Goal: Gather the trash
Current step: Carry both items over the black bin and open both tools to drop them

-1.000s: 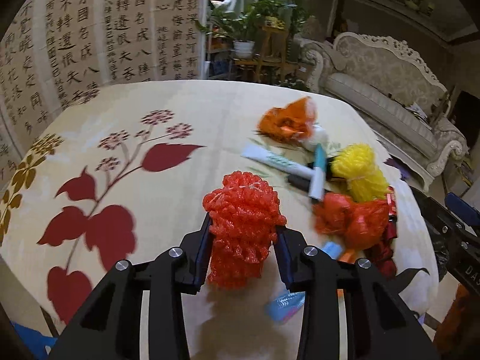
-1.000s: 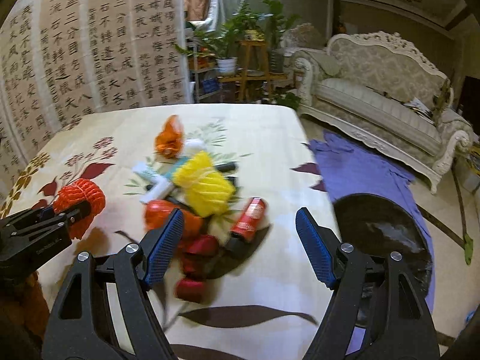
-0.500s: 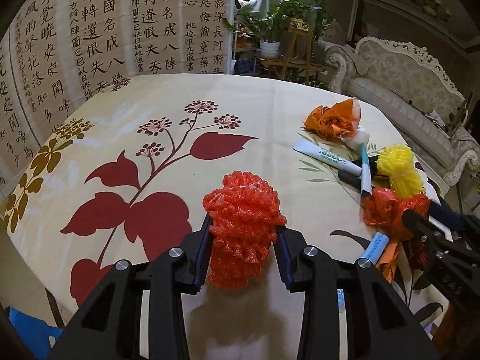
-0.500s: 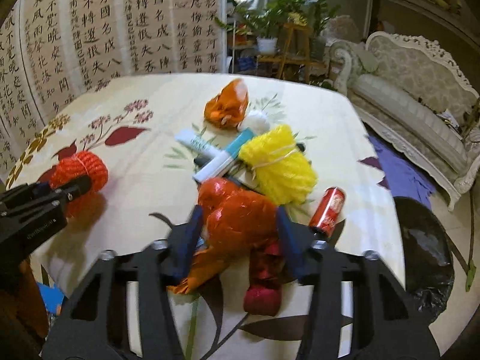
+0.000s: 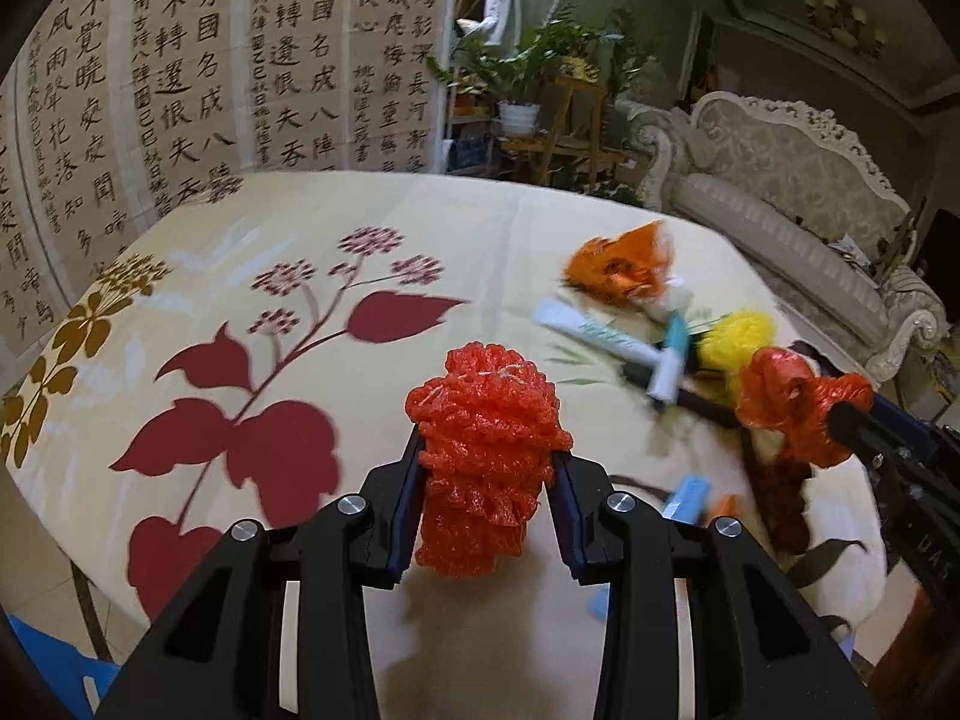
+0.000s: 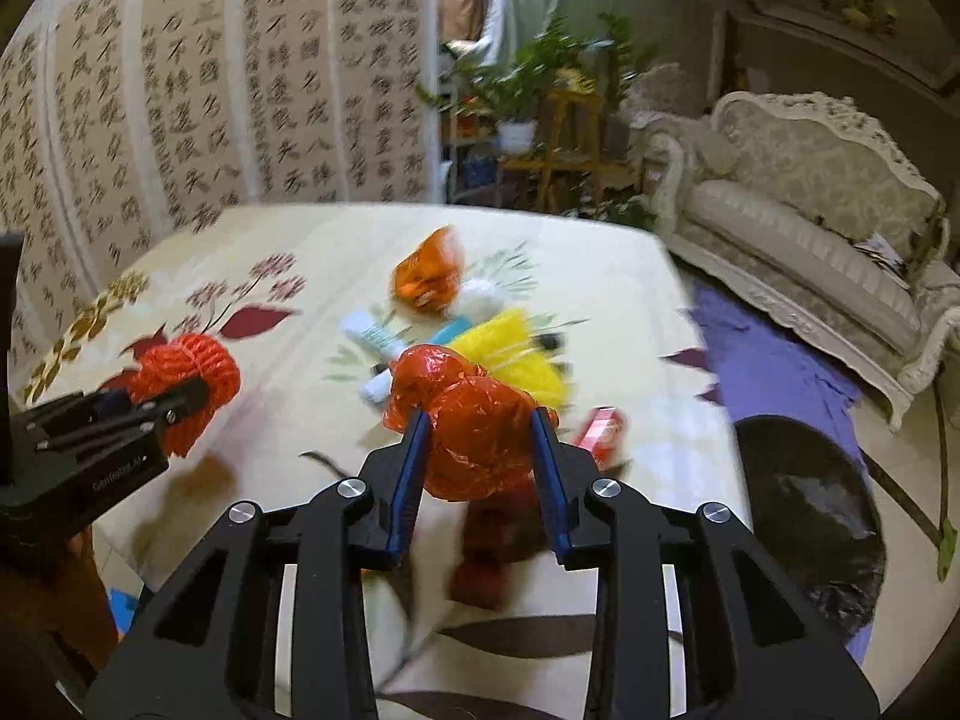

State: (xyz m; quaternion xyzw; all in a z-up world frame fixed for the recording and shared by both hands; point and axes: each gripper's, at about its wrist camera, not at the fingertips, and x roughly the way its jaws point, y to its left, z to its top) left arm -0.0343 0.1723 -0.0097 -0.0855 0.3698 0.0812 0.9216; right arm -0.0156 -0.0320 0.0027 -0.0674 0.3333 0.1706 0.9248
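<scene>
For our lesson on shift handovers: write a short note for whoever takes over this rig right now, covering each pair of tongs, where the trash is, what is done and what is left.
Left tongs: shut on the red mesh ball, held above the tablecloth.
Right tongs: jaws have just been closing, now shut on the red crumpled bag.
On the table: yellow mesh ball, orange bag, white tube, red can, markers, small scraps.
Black trash bag lies open on the floor to the right of the table.
Done: two pieces gripped.
Left: drop both in the black bag, then collect the rest.
</scene>
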